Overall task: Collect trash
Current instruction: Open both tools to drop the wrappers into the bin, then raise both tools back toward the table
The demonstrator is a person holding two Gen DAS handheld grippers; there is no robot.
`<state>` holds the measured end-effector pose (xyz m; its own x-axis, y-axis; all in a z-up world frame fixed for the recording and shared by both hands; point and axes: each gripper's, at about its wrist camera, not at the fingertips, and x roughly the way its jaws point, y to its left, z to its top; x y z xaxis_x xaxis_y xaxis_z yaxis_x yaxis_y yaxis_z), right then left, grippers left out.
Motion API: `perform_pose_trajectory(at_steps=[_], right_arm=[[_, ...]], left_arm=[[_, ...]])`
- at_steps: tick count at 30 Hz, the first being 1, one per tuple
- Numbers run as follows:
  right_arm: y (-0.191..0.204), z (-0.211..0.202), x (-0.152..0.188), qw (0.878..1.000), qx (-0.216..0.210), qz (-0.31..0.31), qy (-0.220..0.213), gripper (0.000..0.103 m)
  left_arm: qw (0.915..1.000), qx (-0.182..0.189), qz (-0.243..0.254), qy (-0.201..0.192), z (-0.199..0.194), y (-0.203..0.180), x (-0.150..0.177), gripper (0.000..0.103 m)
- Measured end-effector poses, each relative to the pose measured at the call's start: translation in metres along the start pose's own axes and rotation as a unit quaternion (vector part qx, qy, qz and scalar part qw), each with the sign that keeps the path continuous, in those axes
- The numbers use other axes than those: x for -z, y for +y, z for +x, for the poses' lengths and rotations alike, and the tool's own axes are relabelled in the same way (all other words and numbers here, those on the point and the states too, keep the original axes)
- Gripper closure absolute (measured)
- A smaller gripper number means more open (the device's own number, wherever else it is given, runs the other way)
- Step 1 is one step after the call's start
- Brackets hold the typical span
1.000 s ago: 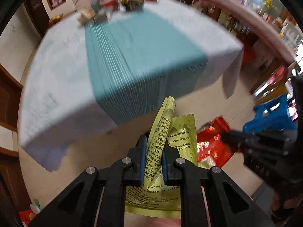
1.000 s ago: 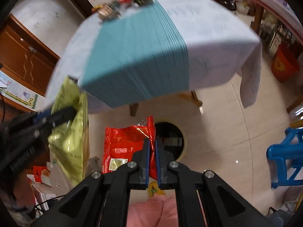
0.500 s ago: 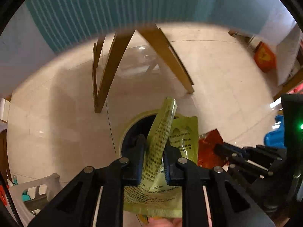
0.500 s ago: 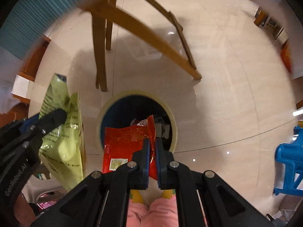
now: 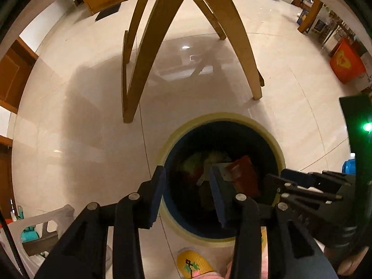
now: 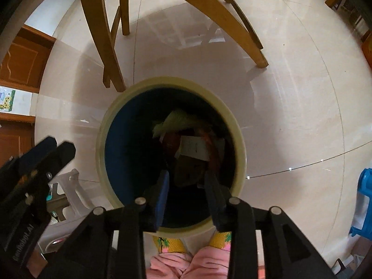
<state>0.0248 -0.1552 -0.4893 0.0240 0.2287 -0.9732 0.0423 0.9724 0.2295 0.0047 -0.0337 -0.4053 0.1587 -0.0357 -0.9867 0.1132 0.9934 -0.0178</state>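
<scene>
A round trash bin with a pale yellow rim (image 5: 262, 127) (image 6: 239, 139) and dark blue inside stands on the floor right below both grippers. Inside lie wrappers: a red one (image 5: 244, 174) and a yellow-green one (image 6: 179, 122) among white scraps (image 6: 194, 148). My left gripper (image 5: 187, 193) hangs over the bin's left edge, its jaws opening with nothing between them. My right gripper (image 6: 187, 190) points down into the bin mouth, jaws opening too, nothing held. Each gripper shows at the edge of the other's view.
Curved wooden table legs (image 5: 139, 69) (image 6: 109, 46) stand just beyond the bin on a glossy tiled floor. A white plastic stool (image 5: 41, 227) is at lower left, a blue stool (image 6: 365, 200) at right, an orange bin (image 5: 346, 65) far right. The person's slippers (image 6: 172, 244) are beside the bin.
Both grippers dropped from table height to just over the bin. The left let go of the yellow-green wrapper and the right let go of the red one; both wrappers now lie in the bin.
</scene>
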Motion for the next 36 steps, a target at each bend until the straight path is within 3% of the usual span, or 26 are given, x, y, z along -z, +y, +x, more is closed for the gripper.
perform_pose_trajectory(at_steps=[9,16,22,26,33,36], right_arm=[[0.003,-0.022,-0.001,1.000,-0.012,-0.001,-0.007,0.071],[0.018,-0.073,0.012,1.000,-0.020,-0.003,-0.009,0.071],[0.039,-0.160,0.019,0.999,-0.037,-0.003,-0.035,0.071],[0.055,-0.220,0.021,0.997,-0.047,-0.007,-0.059,0.071],[0.095,-0.331,0.031,0.992,-0.067,-0.021,-0.104,0.071],[0.110,-0.371,0.034,0.989,-0.077,-0.024,-0.127,0.071]], left_arm=[[1.0000,-0.002,-0.002,-0.009,-0.028,0.005,-0.004,0.064],[0.9999,0.006,-0.006,-0.012,-0.095,0.005,-0.011,0.060],[0.9989,0.018,-0.003,-0.042,-0.189,0.010,-0.019,0.059],[0.9980,0.004,-0.008,-0.063,-0.256,0.019,-0.025,0.046],[0.9943,0.002,-0.008,-0.106,-0.367,0.046,-0.039,0.045],[0.9916,0.000,-0.008,-0.129,-0.401,0.059,-0.050,0.040]])
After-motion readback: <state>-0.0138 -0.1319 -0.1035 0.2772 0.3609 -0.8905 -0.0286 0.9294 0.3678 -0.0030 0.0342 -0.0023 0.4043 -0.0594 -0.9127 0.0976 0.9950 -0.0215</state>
